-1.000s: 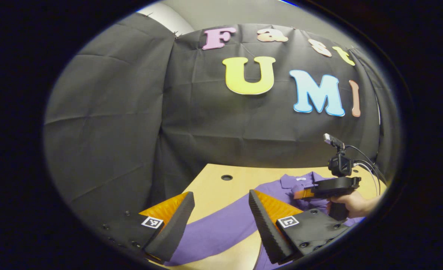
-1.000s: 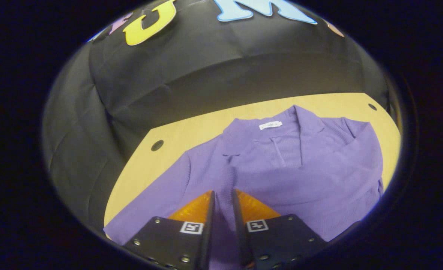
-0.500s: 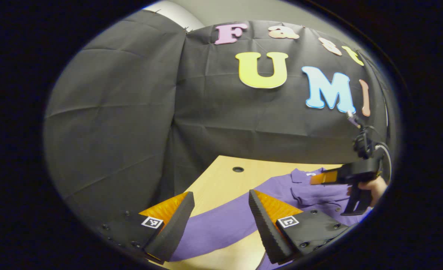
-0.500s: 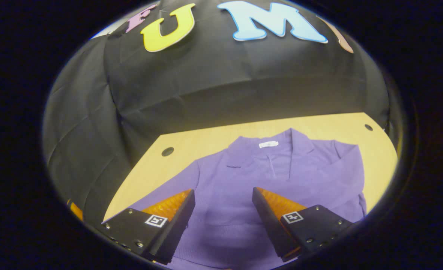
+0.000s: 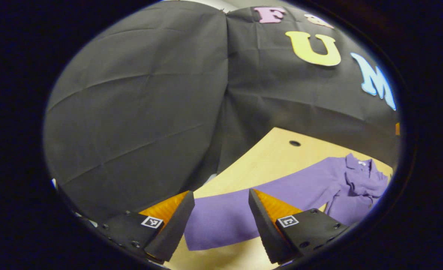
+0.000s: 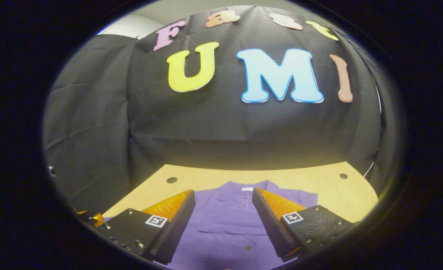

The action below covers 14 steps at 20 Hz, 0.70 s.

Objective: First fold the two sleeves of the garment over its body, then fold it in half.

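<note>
Purple garment [image 5: 341, 187] lies flat mid-desk [image 5: 266, 157], 1 sleeve [image 5: 244, 213] stretched toward its left edge. Left tongs [image 5: 221, 217] gape empty over the cuff — pinch cuff edge, carry across body. Right tongs [image 6: 223, 219] wide, empty.

Black screwed mounts w/ square markers [image 5: 152, 222]

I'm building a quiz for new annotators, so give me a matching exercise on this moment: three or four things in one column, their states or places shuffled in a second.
Column A
1. left tool
2. outstretched sleeve
3. collar tag
4. table hole

Column B
a. white, at the neckline
b. lying flat on the table, not folded over the body
c. open, its fingers on either side of the sleeve end
d. dark and round, in bare wood beyond the garment

Pairs: 1-c, 2-b, 3-a, 4-d
</note>
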Each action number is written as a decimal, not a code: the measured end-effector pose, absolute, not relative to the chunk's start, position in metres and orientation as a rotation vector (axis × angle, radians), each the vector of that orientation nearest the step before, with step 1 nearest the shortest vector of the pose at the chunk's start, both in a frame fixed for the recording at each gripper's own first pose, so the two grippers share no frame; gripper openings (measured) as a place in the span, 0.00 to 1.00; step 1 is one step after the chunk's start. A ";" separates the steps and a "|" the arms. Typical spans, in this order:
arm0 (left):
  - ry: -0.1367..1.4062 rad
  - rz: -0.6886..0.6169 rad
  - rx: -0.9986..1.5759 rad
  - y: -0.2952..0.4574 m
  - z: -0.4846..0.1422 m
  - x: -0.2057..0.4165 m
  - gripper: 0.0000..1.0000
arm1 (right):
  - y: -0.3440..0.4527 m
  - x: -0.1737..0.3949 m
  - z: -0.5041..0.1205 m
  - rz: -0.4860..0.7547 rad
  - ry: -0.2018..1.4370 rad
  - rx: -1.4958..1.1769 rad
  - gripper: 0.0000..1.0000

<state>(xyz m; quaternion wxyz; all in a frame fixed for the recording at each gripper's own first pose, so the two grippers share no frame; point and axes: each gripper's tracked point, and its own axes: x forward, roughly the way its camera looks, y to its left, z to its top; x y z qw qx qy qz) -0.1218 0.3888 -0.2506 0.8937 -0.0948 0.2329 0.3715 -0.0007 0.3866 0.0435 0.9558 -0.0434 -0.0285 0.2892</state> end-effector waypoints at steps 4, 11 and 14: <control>0.543 0.850 -0.206 0.410 -0.279 -0.141 0.95 | 0.363 -0.023 0.064 0.568 -0.119 -0.102 0.95; 0.653 0.850 -0.223 0.414 -0.318 -0.149 0.94 | 0.331 -0.045 0.084 0.510 -0.124 -0.058 0.95; 0.618 0.843 -0.262 0.412 -0.317 -0.148 0.94 | 0.325 -0.050 0.089 0.493 -0.120 -0.034 0.95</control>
